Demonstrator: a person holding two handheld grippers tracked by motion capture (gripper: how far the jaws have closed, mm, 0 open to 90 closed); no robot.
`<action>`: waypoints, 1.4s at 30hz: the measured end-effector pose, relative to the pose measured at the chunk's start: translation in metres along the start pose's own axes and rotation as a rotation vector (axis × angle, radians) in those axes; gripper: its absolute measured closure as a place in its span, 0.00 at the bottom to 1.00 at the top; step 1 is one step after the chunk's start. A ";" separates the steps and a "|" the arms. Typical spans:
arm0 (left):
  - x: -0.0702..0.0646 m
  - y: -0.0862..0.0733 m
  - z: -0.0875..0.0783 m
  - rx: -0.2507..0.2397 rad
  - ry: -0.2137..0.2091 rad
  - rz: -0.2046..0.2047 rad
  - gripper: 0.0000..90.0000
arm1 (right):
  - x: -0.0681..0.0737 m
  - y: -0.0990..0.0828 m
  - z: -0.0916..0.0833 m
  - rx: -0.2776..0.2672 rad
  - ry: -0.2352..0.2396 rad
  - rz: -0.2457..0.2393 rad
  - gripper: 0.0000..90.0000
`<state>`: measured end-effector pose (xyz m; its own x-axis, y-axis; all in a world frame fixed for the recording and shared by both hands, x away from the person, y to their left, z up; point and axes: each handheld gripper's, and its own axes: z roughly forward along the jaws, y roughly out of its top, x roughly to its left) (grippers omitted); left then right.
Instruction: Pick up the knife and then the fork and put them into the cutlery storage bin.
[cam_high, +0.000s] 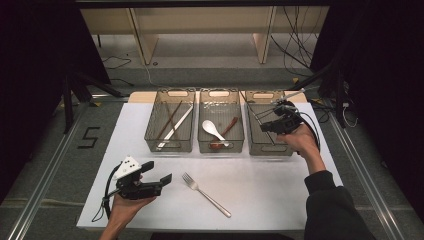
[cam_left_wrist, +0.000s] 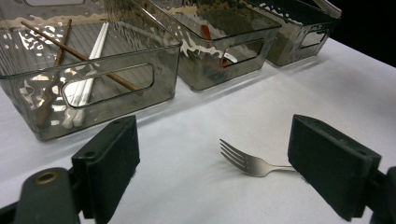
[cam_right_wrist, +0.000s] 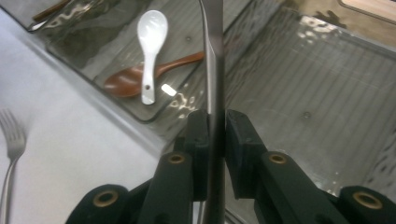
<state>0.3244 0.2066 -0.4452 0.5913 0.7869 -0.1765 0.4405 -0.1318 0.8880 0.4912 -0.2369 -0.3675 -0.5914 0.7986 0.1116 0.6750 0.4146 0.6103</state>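
Note:
My right gripper (cam_high: 267, 126) hovers over the right-hand clear bin (cam_high: 270, 150), shut on the thin handle of a metal utensil (cam_right_wrist: 214, 56) that stands edge-on between its jaws; the utensil's head is out of sight. A metal fork (cam_high: 205, 194) lies on the white table, tines toward the bins. My left gripper (cam_high: 157, 171) rests open at the front left, its jaws wide apart with nothing between them. In the left gripper view the fork (cam_left_wrist: 252, 163) lies just past the left gripper (cam_left_wrist: 215, 135), untouched.
Three clear bins stand in a row at the back. The left bin (cam_high: 169, 145) holds brown and white chopsticks (cam_high: 170, 120). The middle bin (cam_high: 221, 148) holds a white spoon (cam_right_wrist: 152, 42) and a wooden spoon (cam_right_wrist: 135, 79). The white table (cam_high: 280, 190) ends near my forearms.

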 end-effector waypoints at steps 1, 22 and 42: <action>0.000 0.000 0.000 0.000 0.000 0.000 0.18 | -0.002 0.000 0.000 0.004 -0.008 0.005 0.91; -0.001 0.000 0.000 0.000 -0.003 0.002 0.18 | -0.030 -0.001 0.011 0.042 -0.084 0.124 0.94; 0.000 0.000 -0.001 -0.002 -0.003 -0.002 0.18 | -0.024 0.008 0.013 0.003 -0.111 0.158 0.61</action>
<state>0.3240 0.2072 -0.4449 0.5925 0.7853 -0.1794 0.4403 -0.1293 0.8885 0.5171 -0.2469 -0.3756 -0.4258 0.8971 0.1183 0.7570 0.2815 0.5897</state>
